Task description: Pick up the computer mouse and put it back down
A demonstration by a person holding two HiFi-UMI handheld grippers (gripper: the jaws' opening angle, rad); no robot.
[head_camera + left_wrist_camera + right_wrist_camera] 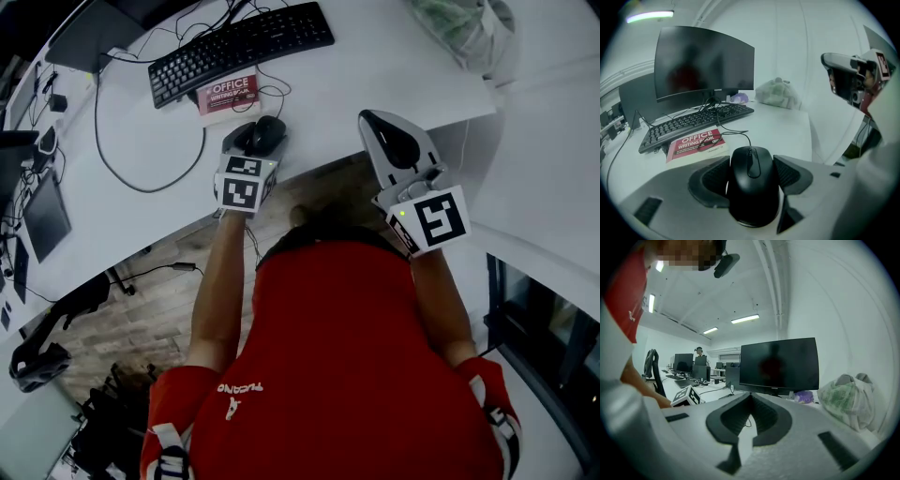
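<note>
The computer mouse point(752, 187) is held between the two jaws of the left tool point(751, 161). The ribbed pads are pressed against its two long sides, so this tool is closed on the mouse. The mouse's long axis runs straight along the tool's line of sight. Its scroll wheel and cable point(740, 133) point away from the tool, towards the red office writing book point(696, 143) and the keyboard point(693, 124) beyond it.

In the head view the mouse point(267, 134) is seen over the front edge of the white table point(375, 75), just in front of the book and directly ahead of the left tool. Whether it rests on the table or is held just clear of it cannot be told from these views.

The right tool point(750, 397) is held well apart to the right, above the table edge. Its jaws are closed tip to tip on nothing, and only the dark monitor point(780, 364) and a plastic bag point(848, 401) are seen beyond them.

The grasp is judged to be made already. Because the left tool is aligned with the mouse's length, what remains of the task is thought to be a straight lift and a return to the same spot. The cable may drag a little against the book's corner.
</note>
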